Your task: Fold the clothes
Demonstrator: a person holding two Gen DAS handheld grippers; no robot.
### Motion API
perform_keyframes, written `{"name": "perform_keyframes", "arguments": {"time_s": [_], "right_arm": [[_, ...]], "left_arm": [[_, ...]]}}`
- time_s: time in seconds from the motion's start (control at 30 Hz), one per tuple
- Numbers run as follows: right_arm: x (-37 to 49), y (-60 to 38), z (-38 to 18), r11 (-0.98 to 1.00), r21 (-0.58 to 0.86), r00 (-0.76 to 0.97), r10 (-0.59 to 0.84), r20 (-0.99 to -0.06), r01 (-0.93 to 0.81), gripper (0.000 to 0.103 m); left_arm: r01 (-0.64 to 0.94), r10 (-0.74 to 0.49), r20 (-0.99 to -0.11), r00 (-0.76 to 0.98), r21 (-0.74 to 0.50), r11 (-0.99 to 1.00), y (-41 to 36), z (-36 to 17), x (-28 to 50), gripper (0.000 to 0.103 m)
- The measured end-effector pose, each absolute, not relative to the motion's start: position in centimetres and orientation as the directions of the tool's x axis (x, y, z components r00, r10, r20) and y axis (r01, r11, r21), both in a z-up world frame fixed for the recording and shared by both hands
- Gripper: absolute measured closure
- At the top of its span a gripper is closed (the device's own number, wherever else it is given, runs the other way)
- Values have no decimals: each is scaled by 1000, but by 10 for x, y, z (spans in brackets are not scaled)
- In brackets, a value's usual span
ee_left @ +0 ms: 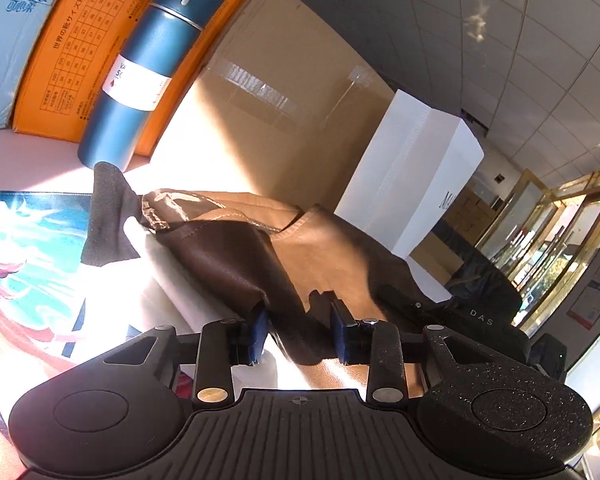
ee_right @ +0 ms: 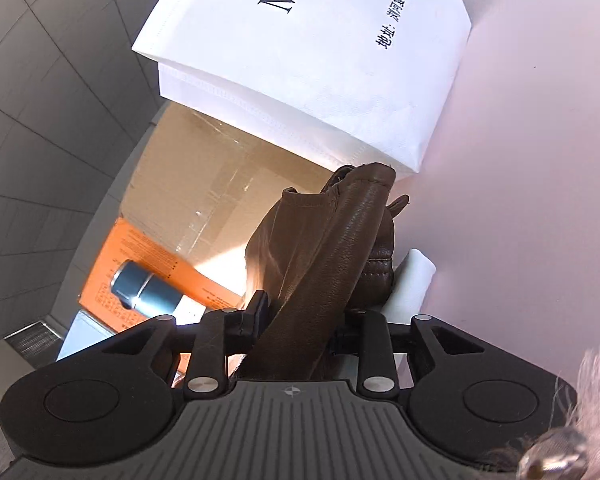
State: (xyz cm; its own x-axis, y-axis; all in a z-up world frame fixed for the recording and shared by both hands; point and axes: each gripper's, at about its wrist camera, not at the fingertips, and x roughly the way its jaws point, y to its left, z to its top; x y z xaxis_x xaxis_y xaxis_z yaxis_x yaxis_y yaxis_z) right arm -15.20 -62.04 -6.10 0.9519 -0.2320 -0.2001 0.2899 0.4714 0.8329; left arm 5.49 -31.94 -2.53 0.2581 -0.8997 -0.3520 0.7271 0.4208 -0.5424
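Observation:
A brown leather garment (ee_left: 320, 248) lies bunched on the table, partly over a white folded cloth (ee_left: 172, 280). One fold of it runs between the blue pads of my left gripper (ee_left: 300, 336), whose jaws stand apart with a gap showing beside the left pad. In the right wrist view a thick band of the same garment (ee_right: 324, 248) passes between the fingers of my right gripper (ee_right: 300, 320), whose jaws are also apart; its right pad is hidden by the leather. The right gripper's black body (ee_left: 480, 316) shows beyond the garment in the left wrist view.
Behind the garment stand a white bag (ee_left: 416, 168), a cardboard box (ee_left: 280, 100), an orange box (ee_left: 84, 52) and a blue flask (ee_left: 148, 64). A black cloth (ee_left: 108, 216) lies at the garment's left end on a printed mat (ee_left: 28, 260). The pink tabletop (ee_right: 520, 200) stretches to the right.

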Motion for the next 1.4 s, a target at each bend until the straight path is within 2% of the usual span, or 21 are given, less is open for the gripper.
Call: {"name": "perform_keyframes", "arguments": {"time_s": [0.07, 0.1, 0.13, 0.17, 0.3, 0.4, 0.57, 0.63, 0.7, 0.9, 1.0, 1.07, 1.17, 1.27, 1.4], "right_arm": [[-160, -615, -61, 460, 819, 929, -293, -226, 344, 41], [-166, -612, -60, 458, 813, 919, -327, -220, 358, 38], [-171, -611, -61, 455, 814, 913, -352, -206, 360, 25], [-176, -612, -62, 451, 820, 910, -371, -186, 352, 18], [-203, -605, -63, 413, 853, 907, -395, -147, 319, 18], [-222, -580, -52, 411, 852, 895, -426, -134, 323, 13], [-226, -511, -12, 528, 791, 919, -379, -106, 309, 0], [-222, -477, 6, 573, 757, 924, -368, -107, 316, 0], [-218, -443, 21, 609, 722, 924, -365, -111, 328, 0], [-178, -340, 39, 689, 593, 898, -413, -151, 417, 0], [-160, -297, 34, 678, 525, 847, -496, -191, 515, 0], [-149, -280, 28, 649, 493, 806, -549, -223, 579, 0], [-134, -265, 19, 613, 432, 739, -630, -238, 661, 0], [-127, -264, 12, 550, 370, 642, -741, -197, 749, 0], [-117, -259, 7, 514, 252, 554, -823, -124, 820, 0]], "left_arm": [[736, -894, -366, 258, -525, 427, -309, -21, 51, 66], [740, -894, -365, 260, -519, 427, -301, -18, 49, 52], [745, -896, -355, 267, -514, 426, -291, -15, 46, 44], [749, -898, -341, 278, -509, 424, -280, -11, 43, 34], [790, -902, -306, 306, -447, 419, -229, 9, 29, 12], [813, -895, -289, 338, -389, 433, -190, 23, 20, 6], [836, -809, -345, 476, -109, 538, -142, 44, 6, 4], [812, -768, -370, 523, -59, 581, -125, 47, 7, 2], [804, -778, -352, 520, -106, 585, -109, 49, 14, 0], [685, -798, -260, 544, -412, 601, -84, 36, 39, 0], [632, -766, -277, 581, -440, 638, -88, 21, 47, 0], [643, -750, -274, 603, -390, 659, -92, 16, 47, 0], [674, -732, -197, 652, -293, 679, -89, 15, 39, 0], [672, -697, -105, 710, -197, 714, -91, 12, 30, 0], [682, -688, -29, 725, -105, 723, -101, 9, 25, 0]]}}
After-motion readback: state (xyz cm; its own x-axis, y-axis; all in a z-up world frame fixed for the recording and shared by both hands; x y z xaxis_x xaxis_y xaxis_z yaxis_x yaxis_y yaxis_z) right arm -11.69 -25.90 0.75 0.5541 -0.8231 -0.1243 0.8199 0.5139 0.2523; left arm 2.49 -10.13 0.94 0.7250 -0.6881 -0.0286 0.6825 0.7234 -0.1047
